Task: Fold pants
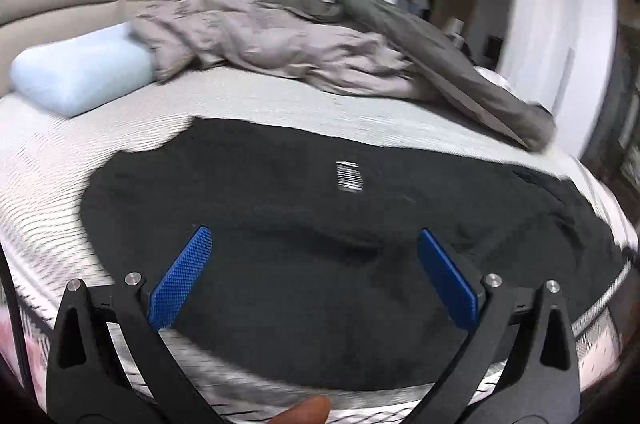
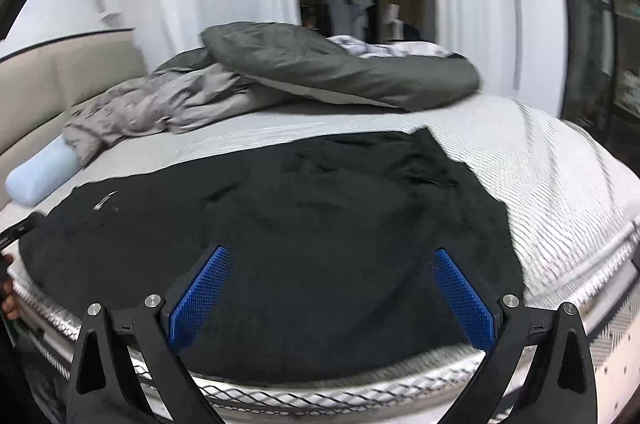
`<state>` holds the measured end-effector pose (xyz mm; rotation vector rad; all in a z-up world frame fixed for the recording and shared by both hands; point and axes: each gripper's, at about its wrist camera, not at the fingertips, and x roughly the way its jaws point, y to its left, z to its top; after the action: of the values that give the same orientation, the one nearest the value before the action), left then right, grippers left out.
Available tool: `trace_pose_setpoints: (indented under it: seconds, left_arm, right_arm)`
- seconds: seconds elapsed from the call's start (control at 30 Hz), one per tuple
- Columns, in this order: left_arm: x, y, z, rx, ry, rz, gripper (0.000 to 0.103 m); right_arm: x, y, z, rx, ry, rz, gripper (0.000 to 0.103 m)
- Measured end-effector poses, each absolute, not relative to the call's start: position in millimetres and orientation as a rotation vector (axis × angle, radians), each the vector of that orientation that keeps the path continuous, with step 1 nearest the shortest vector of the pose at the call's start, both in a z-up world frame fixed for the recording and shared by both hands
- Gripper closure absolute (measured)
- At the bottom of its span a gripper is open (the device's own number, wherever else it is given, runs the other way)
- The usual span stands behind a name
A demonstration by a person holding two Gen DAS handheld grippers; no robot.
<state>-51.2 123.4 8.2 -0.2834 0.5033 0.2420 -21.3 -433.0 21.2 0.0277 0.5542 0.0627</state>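
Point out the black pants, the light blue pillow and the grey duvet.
black pants (image 2: 320,232): right wrist view, middle of the spread fabric.
light blue pillow (image 1: 80,75): left wrist view, its front face.
grey duvet (image 1: 272,43): left wrist view, crumpled middle.

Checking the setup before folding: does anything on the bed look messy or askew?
Yes. The black pants lie rumpled, not smoothed flat, and a grey duvet sits bunched behind them. Both grippers are open, holding nothing.

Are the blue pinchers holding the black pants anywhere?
No, nothing is held. The left hand-held gripper and right hand-held gripper are both open above the black pants, which lie spread on the bed.
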Motion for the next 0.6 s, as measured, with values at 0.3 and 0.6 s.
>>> trace_pose_setpoints:
  seconds: [0.3,0.6]
  left_arm:
    - [-99.6,241.4,-29.4,-0.578,0.604,0.407,0.001]
    - [-88.9,266.5,-42.9,-0.754,0.573,0.234,0.016]
  right_arm:
    - [-27.7,-453.9,16.9,0.070,0.572,0.012,0.000]
    - [-24.9,-453.4,17.1,0.077,0.575,0.023,0.000]
